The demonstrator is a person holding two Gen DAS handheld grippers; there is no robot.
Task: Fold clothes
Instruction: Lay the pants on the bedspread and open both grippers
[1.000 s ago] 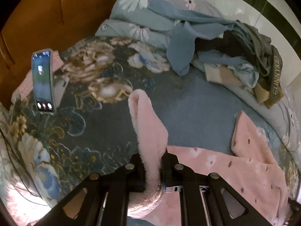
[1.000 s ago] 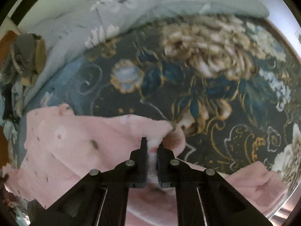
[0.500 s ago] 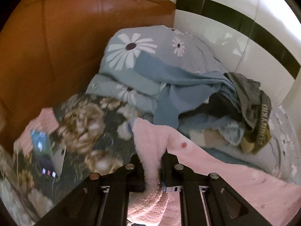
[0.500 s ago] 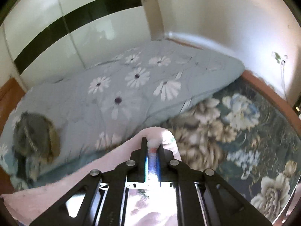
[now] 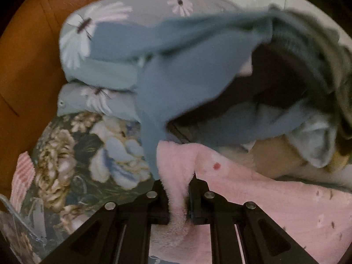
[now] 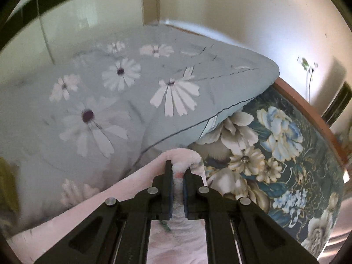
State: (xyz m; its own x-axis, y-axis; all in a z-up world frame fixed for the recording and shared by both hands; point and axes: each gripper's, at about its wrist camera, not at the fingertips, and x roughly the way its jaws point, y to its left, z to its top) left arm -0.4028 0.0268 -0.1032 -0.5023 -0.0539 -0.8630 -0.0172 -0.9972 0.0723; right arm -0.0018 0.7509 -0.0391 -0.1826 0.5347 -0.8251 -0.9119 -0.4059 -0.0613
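A fluffy pink garment [image 5: 275, 200] with small dark marks stretches between my two grippers. My left gripper [image 5: 178, 189] is shut on one pink corner, held up close to a pile of blue and grey clothes [image 5: 198, 72]. My right gripper [image 6: 177, 171] is shut on another edge of the pink garment [image 6: 105, 206], held above the bed in front of a pale blue daisy quilt [image 6: 110, 92]. The rest of the garment hangs below the jaws, out of sight.
The bed has a dark floral sheet [image 5: 88, 154] [image 6: 275, 154]. Daisy pillows [image 5: 94, 50] lie against an orange wooden headboard [image 5: 26, 66]. A wooden bed rail [image 6: 308, 110] runs on the right, below a pale wall. A phone edge [image 5: 37, 215] shows low left.
Both grippers have lifted the pink garment off the bed and moved forward, the left one toward the clothes pile and pillows, the right one toward the daisy quilt. Both grips are unchanged.
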